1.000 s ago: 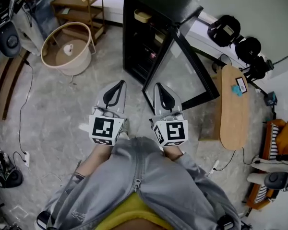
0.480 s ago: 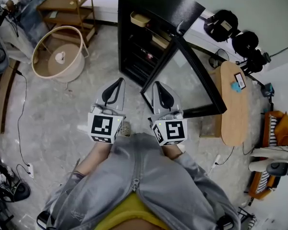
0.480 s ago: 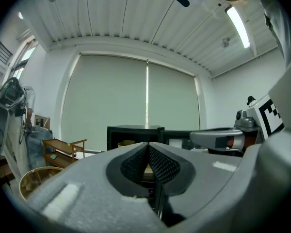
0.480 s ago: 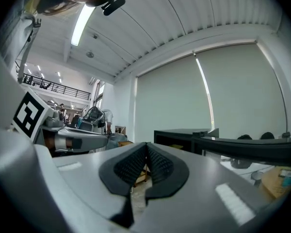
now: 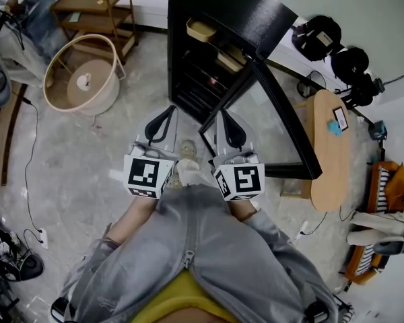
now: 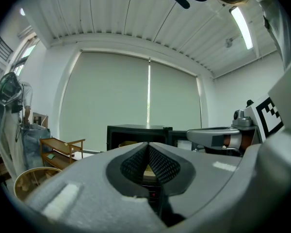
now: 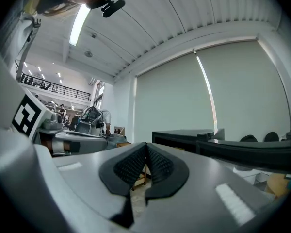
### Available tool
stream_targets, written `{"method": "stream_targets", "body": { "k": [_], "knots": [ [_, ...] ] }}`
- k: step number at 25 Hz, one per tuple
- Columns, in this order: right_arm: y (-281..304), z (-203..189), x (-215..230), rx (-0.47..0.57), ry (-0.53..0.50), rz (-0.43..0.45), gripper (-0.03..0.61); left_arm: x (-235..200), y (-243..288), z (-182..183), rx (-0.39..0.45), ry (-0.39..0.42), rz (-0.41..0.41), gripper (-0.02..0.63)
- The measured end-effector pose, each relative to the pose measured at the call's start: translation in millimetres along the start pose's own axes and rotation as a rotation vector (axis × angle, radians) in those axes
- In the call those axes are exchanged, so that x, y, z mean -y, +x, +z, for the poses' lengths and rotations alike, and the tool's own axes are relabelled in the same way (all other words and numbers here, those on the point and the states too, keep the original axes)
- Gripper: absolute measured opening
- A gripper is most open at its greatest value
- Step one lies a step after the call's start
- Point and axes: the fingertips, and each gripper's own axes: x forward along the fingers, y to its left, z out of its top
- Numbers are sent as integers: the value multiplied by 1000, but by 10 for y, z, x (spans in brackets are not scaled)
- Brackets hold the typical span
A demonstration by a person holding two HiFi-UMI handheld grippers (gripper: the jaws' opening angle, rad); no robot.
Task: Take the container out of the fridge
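Note:
A black fridge (image 5: 219, 19) stands ahead with its glass door (image 5: 276, 116) swung open to the right. On its upper shelves lie a tan container (image 5: 200, 30) and a second one (image 5: 230, 60) lower down. Both grippers are held side by side in front of the person's body, short of the fridge. My left gripper (image 5: 167, 114) is shut and empty; in the left gripper view its jaws (image 6: 148, 147) meet, with the fridge (image 6: 136, 131) and a tan container (image 6: 126, 143) behind them. My right gripper (image 5: 224, 118) is also shut and empty, its jaws (image 7: 146, 147) closed before the fridge (image 7: 184, 136).
A round tan basket (image 5: 84, 69) and a wooden shelf cart (image 5: 97, 5) stand to the left of the fridge. An oval wooden table (image 5: 328, 147) lies right of the open door, with black round objects (image 5: 323, 36) behind it. A cable (image 5: 30, 173) runs over the marble floor.
The person has stepped towards the fridge, which now sits closer to the gripper tips. A shoe shows between the grippers. Both grippers stay shut.

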Motion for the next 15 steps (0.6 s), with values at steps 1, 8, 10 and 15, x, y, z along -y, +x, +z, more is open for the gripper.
{"method": "stream_targets", "body": {
  "k": [1, 8, 10, 15],
  "knots": [
    [78, 12, 30, 6, -6, 3, 0, -35, 68, 5, 3, 3, 1, 3],
    [796, 9, 353, 20, -31, 16, 0, -357, 737, 73, 23, 31, 6, 3],
    [1011, 27, 439, 24, -37, 29, 0, -451, 935, 85, 22, 33, 9, 3],
    [1449, 70, 614, 35, -47, 52, 0, -654, 1334, 127, 36, 32, 19, 3]
  ]
}}
